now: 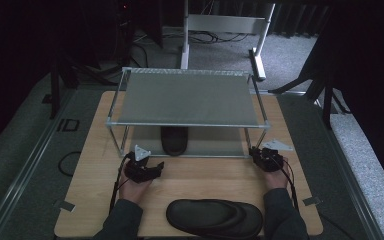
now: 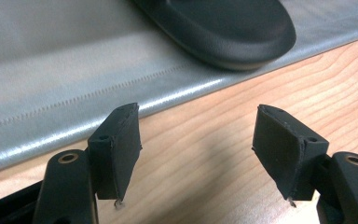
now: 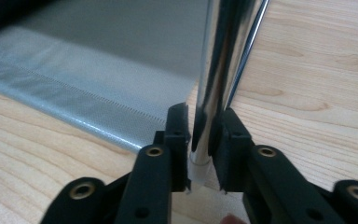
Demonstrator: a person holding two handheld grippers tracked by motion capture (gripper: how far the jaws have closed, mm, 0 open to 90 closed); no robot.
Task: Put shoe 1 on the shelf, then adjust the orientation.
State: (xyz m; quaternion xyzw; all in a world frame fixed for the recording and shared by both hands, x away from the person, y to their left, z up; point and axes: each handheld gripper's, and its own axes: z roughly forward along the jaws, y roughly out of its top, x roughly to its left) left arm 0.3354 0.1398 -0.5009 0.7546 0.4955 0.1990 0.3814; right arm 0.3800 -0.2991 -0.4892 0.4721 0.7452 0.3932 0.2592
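Observation:
A two-tier rack (image 1: pixel 187 97) with grey fabric shelves stands on the wooden table (image 1: pixel 205 175). One black slipper (image 1: pixel 174 140) lies on the lower shelf (image 2: pixel 51 70); its toe (image 2: pixel 223 28) hangs over the shelf's front edge. A second black slipper (image 1: pixel 214 217) lies on the table near the front, between the person's forearms. My left gripper (image 1: pixel 159 165) hovers open over bare wood in front of the shelf (image 2: pixel 196 140), nothing between its jaws. My right gripper (image 1: pixel 256 151) is shut on the rack's front right chrome leg (image 3: pixel 219 56), pads either side of it (image 3: pixel 200 135).
The rack's top shelf overhangs the lower one, leaving a low gap. Bare wood lies between the rack and the near slipper. Beyond the table stand a white metal frame (image 1: pixel 225 25) and dark tripod legs on grey carpet.

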